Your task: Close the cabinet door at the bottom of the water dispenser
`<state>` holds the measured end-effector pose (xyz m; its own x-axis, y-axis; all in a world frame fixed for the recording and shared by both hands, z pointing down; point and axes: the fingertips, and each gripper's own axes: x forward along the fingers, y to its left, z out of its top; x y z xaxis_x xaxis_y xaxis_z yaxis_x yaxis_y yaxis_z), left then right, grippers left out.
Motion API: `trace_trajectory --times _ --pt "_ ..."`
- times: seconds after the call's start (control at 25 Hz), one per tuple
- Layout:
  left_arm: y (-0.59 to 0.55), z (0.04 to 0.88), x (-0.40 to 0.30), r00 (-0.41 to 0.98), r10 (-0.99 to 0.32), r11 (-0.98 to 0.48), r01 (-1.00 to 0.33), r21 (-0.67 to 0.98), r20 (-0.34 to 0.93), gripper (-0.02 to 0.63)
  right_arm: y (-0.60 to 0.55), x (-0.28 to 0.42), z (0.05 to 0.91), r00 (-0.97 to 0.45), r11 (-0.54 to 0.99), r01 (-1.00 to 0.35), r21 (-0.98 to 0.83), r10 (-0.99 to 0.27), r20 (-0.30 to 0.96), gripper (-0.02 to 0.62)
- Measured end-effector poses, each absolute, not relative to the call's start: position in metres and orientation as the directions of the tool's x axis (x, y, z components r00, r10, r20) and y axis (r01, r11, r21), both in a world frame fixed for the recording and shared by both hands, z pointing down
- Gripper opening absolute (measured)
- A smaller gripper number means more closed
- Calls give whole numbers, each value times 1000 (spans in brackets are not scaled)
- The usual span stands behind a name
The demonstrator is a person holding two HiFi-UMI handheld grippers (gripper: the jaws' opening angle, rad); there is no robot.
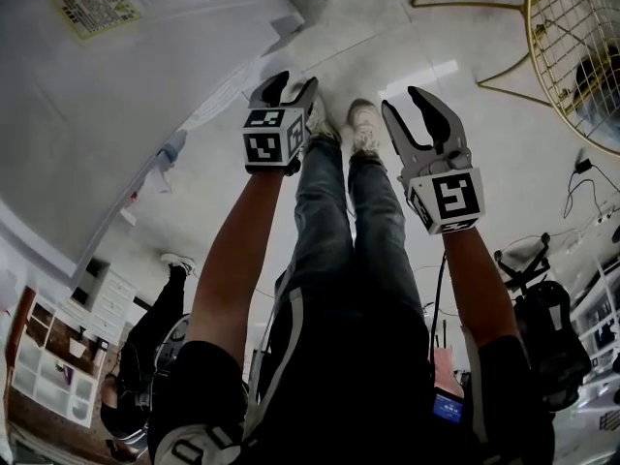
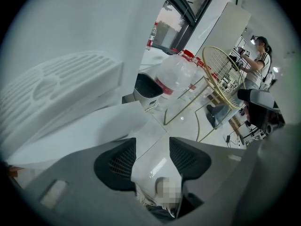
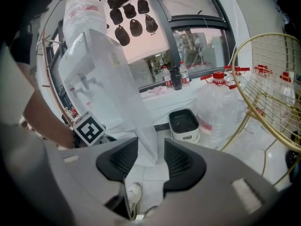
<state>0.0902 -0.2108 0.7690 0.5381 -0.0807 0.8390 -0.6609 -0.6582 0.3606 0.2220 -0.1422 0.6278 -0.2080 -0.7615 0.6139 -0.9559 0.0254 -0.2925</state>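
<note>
The white water dispenser [image 1: 126, 95] fills the upper left of the head view, and its taps [image 3: 87, 84] show in the right gripper view. A white panel at its bottom [image 3: 141, 126] runs down toward the floor; I cannot tell whether it is the cabinet door. My left gripper [image 1: 291, 87] hangs beside the dispenser's lower edge, jaws apart, with only floor tile between them [image 2: 153, 147]. My right gripper [image 1: 418, 105] is further right over the floor, also open and holding nothing [image 3: 150, 147]. The left gripper's marker cube [image 3: 88, 130] shows in the right gripper view.
My own legs and shoes [image 1: 363, 124] stand between the two grippers. A gold wire rack [image 1: 576, 46] is at the right. A black bin [image 3: 183, 124] and big clear water bottles [image 2: 176, 79] sit by the window wall. Another person [image 2: 256, 65] stands far off.
</note>
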Motion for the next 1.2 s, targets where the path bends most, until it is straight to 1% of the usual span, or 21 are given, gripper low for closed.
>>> trace_trajectory --times 0.4,0.72,1.0,1.2 --pt "-224 775 109 548 -68 -679 -637 364 834 232 -144 233 632 -174 -19 -957 -288 -758 628 175" --pt "-238 774 114 549 -88 -684 -640 350 831 242 -149 235 631 -160 -35 -958 -285 -759 631 175" --pt "-233 739 130 561 -112 -708 -624 331 820 247 -139 244 595 -142 -40 -960 -276 -781 608 175" --pt "-228 736 134 572 -110 -711 -617 338 813 247 -132 246 595 -136 -41 -962 -269 -783 607 173"
